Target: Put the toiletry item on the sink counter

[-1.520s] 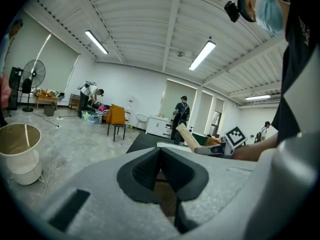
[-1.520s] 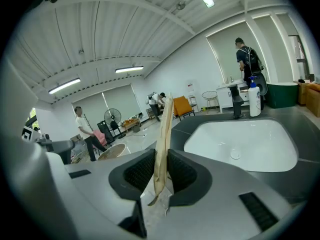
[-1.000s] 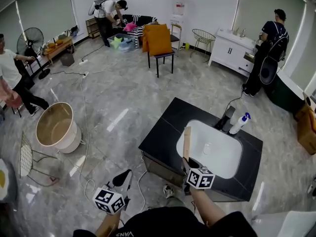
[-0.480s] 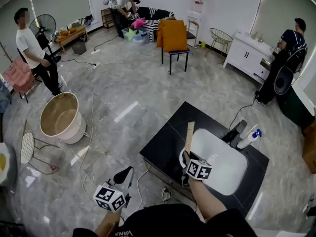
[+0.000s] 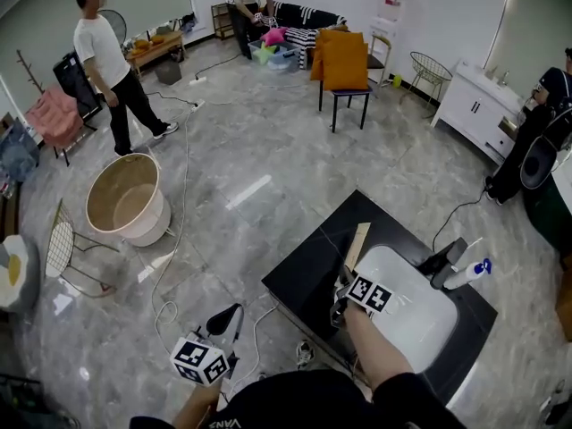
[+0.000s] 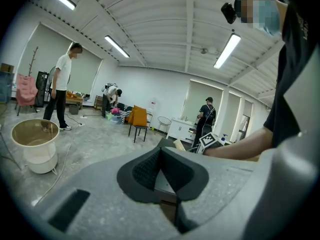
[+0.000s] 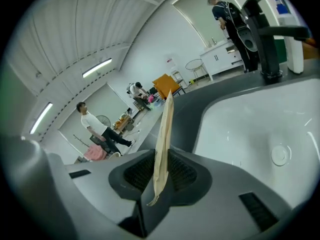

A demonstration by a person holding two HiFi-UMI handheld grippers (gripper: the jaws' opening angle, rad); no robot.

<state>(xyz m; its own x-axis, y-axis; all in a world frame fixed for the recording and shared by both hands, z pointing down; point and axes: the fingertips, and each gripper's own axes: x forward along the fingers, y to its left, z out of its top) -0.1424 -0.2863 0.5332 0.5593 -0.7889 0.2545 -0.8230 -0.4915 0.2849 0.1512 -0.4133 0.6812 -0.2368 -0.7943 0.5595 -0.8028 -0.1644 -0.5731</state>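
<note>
The toiletry item is a flat tan paper packet [image 5: 358, 239]. It stands upright, and my right gripper [image 5: 347, 280] is shut on its lower end. The packet hangs over the black sink counter [image 5: 308, 275], at the left rim of the white basin [image 5: 411, 307]. In the right gripper view the packet [image 7: 164, 129] rises from between the pads of the right gripper [image 7: 161, 171], with the counter [image 7: 192, 109] and the basin [image 7: 260, 129] beyond it. My left gripper [image 5: 231, 315] is low at the bottom left above the floor. It is shut with nothing in it, as the left gripper view [image 6: 160, 171] also shows.
A black faucet [image 5: 444, 262] and a white spray bottle [image 5: 466, 275] stand at the counter's far side. On the floor to the left are a round beige tub [image 5: 130, 199], a wire chair [image 5: 67, 253] and cables. A person in white [image 5: 112, 70] walks at the back left.
The head view has swung, so the counter sits lower and further right. The person in white has walked further into the room. My right gripper still grips the packet by the basin.
</note>
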